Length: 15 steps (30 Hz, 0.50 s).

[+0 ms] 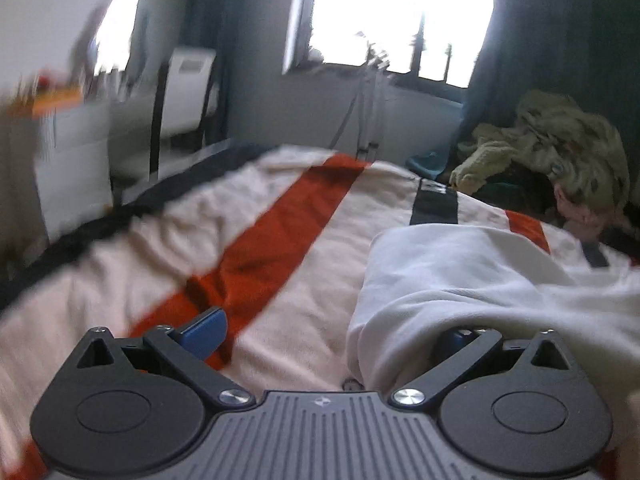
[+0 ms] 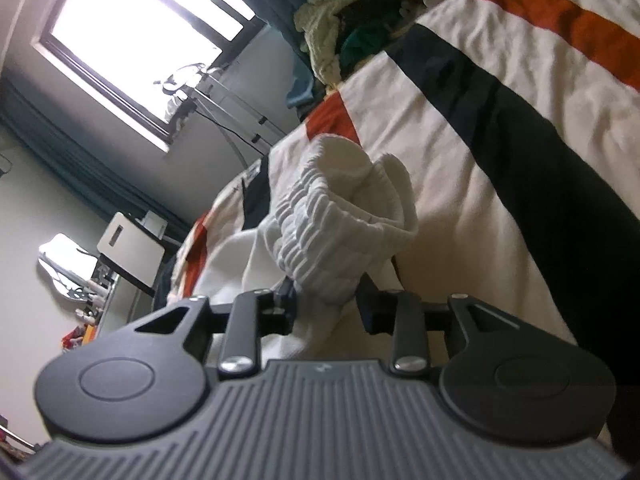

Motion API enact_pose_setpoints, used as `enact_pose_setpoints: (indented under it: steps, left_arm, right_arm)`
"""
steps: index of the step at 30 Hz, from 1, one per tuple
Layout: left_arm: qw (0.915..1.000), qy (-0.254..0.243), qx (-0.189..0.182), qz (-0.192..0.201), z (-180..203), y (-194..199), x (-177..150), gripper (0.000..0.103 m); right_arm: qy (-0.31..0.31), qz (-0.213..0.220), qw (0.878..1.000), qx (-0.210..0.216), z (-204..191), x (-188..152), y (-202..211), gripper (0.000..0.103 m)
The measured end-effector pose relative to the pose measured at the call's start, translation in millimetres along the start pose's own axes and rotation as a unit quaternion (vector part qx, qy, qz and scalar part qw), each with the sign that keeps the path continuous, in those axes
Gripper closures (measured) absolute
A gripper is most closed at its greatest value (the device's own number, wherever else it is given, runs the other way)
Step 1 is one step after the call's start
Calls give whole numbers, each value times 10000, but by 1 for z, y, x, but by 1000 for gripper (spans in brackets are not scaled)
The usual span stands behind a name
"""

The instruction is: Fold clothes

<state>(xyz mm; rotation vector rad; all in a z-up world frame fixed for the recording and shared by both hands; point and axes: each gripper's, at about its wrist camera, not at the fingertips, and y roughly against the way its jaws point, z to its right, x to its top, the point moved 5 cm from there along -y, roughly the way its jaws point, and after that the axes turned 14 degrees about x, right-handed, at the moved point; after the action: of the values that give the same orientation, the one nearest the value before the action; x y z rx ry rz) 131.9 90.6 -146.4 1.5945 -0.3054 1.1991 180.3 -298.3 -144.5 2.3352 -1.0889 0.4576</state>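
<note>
- Left wrist view: the left gripper (image 1: 332, 330) has its jaws spread wide. One blue-padded finger (image 1: 204, 330) stands bare over the striped blanket (image 1: 256, 240) on the bed; the other finger is buried under a fold of the white garment (image 1: 460, 276), which lies draped over it and runs off ahead and to the gripper's right. No pinch on the cloth shows here.
- Ahead and to the left of that gripper the blanket is cream with a broad orange stripe; a black band shows farther ahead. The picture is smeared on that side.
- Far ahead and to the right, at the bed's end, sits a heap of olive-green laundry (image 1: 560, 148). A bright window (image 1: 400, 16) is straight ahead.
- Right wrist view: the right gripper (image 2: 324, 304) is part-way open, with the white garment's (image 2: 340, 216) ribbed elastic cuff bunched up between its two fingers and rising just ahead of them. I cannot tell whether the pads press on the cloth.
- To this gripper's right the blanket (image 2: 460, 140) shows a wide black stripe and, beyond it, an orange one. The laundry heap (image 2: 340, 12) is far ahead, the window (image 2: 136, 36) up to the left.
</note>
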Motion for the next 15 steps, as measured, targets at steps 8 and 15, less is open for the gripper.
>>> enact_pose_setpoints:
  steps: [8,15]
  left_arm:
    - [9838,1287,-191,-1232,-37,-36,-17,0]
    - [9753,1283,-590,-1696,-38,-27,-20,1]
  right_arm:
    - [-477,-467,9967,-470,30,-19,-17,20]
    - [-1059,-600,9920,-346,40,-26,-18,19]
